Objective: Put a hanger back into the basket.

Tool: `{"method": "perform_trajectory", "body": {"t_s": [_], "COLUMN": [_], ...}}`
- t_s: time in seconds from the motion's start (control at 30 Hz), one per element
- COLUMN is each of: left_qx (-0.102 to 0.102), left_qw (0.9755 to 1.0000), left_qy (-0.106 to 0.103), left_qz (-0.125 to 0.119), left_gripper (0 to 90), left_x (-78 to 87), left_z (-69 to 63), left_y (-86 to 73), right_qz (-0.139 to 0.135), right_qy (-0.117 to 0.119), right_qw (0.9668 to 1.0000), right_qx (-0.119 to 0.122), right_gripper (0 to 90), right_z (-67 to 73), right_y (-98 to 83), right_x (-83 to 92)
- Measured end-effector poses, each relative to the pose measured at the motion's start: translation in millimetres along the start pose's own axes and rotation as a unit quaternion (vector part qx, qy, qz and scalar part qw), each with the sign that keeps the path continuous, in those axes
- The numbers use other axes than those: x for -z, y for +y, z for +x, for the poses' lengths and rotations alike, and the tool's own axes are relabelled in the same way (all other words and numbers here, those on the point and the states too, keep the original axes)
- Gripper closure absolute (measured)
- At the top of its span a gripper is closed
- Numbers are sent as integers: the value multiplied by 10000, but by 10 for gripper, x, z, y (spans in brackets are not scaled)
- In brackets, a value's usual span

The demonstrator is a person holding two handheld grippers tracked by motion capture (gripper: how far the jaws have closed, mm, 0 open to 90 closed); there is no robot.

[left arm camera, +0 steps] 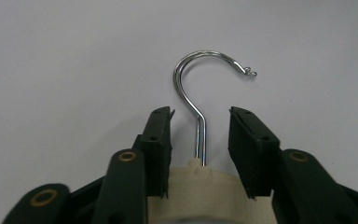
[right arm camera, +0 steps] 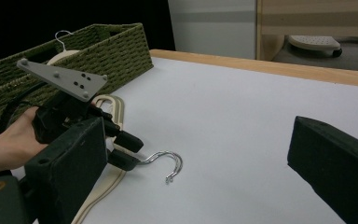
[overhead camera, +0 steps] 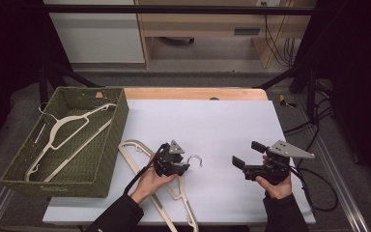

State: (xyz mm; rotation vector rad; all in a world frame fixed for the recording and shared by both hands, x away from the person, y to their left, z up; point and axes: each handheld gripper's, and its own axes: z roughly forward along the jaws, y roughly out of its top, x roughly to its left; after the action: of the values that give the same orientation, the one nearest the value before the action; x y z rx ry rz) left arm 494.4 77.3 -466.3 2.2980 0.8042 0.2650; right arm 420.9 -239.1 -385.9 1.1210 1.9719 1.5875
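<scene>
The cream hanger [overhead camera: 174, 193] lies flat on the white bench [overhead camera: 222, 121], just beside the green basket [overhead camera: 111, 145]. Its neck and chrome hook [overhead camera: 195, 159] point to the right, toward the right tongs [overhead camera: 247, 155], which stand released. The left tongs [overhead camera: 182, 169] straddle the neck, pads not yet pressing, with a gap at each side.

lab-like recording room, black frame rig [overhead camera: 174, 8], white-topped table [overhead camera: 232, 121], loose floor cables [overhead camera: 314, 125]
</scene>
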Motion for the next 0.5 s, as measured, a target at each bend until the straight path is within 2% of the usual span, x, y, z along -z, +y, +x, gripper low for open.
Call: {"method": "perform_trajectory", "body": {"t_s": [0.1,0.37,0.5], "left_qx": [-40,-61,-101], "left_qw": [10000,9999,9997], "left_qy": [-1,36,31], "left_qz": [56,128,207], "left_gripper": [675,788,817], "left_x": [-47,-38,-41], "left_z": [1,-4,-18], "left_y": [-6,1,18], "right_qz": [3,42,46], "right_qy": [-8,15,26], "right_qw": [10000,10000,10000], "right_qx": [-40,3,-9], "right_gripper": [50,50,50], "right_z": [8,5,8], "right_y": [-1,-7,-9], "right_x": [-11,-16,-24]}}
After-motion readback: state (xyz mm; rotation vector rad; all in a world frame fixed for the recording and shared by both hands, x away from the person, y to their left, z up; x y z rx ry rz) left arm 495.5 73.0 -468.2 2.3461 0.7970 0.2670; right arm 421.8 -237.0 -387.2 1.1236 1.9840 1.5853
